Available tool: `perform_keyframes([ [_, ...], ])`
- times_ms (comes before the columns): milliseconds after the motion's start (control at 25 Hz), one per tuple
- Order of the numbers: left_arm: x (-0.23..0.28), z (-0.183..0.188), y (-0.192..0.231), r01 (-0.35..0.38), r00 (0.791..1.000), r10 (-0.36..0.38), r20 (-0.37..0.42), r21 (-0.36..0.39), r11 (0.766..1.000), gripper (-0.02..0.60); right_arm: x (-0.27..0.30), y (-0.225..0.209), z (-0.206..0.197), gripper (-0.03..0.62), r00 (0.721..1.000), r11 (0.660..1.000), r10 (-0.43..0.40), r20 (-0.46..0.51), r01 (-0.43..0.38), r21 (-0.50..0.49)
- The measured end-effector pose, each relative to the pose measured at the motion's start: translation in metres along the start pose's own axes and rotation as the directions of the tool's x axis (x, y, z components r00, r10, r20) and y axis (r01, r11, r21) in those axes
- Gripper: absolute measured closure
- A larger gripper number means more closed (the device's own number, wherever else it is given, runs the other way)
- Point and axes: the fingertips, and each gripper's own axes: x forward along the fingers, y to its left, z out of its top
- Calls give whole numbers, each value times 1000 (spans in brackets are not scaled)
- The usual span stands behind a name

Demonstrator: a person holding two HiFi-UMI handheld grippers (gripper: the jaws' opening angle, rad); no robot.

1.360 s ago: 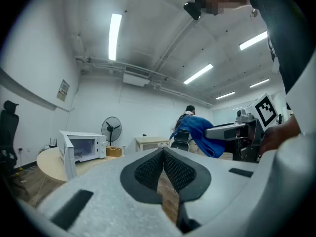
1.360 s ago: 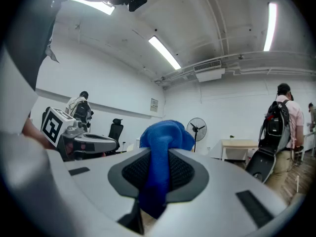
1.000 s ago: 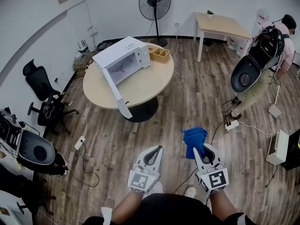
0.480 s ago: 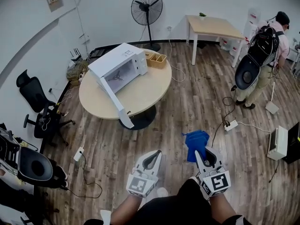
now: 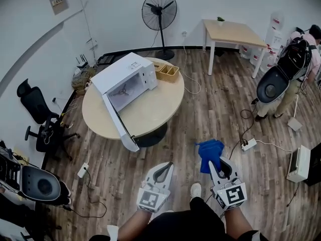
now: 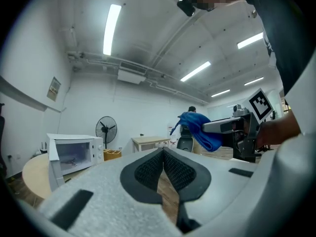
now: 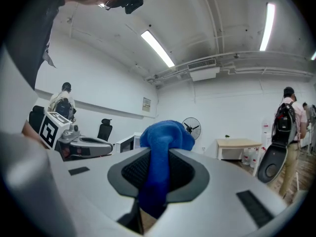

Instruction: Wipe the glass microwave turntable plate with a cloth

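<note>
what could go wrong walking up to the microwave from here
1. The open microwave door sticks out past the edge of the round table toward the person, so a leg or a claw could knock it.
2. A power strip and its cable lie on the floor near the table: a trip risk.
3. The right claw pinches only one fold of the bunched blue cloth, which might slip out.

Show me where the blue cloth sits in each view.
Head view: blue cloth, lower right, in the right gripper.
Left gripper view: blue cloth right of centre.
Right gripper view: blue cloth dead centre, between the jaws.
Shared landmark: standing fan.
</note>
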Motion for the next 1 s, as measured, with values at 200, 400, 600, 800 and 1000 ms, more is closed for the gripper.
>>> perform_keyframes([
  [200,57,13,10,-32,999,32,8,-35,999,575,36,-53,6,514,999,999,39,15,-40,23],
  [400,104,24,17,-59,998,60,30,-17,998,577,70,-91,12,514,994,995,103,21,-103,4],
  [600,137,23,24,-111,994,111,-1,-34,993,575,94,-119,7,514,988,988,156,7,-156,0],
  [800,155,19,32,-164,986,164,-3,-38,986,575,112,-133,4,514,977,976,216,-1,-216,6],
  [1000,163,13,58,-229,973,228,-33,-32,973,575,145,-129,10,514,962,962,274,11,-274,-7],
])
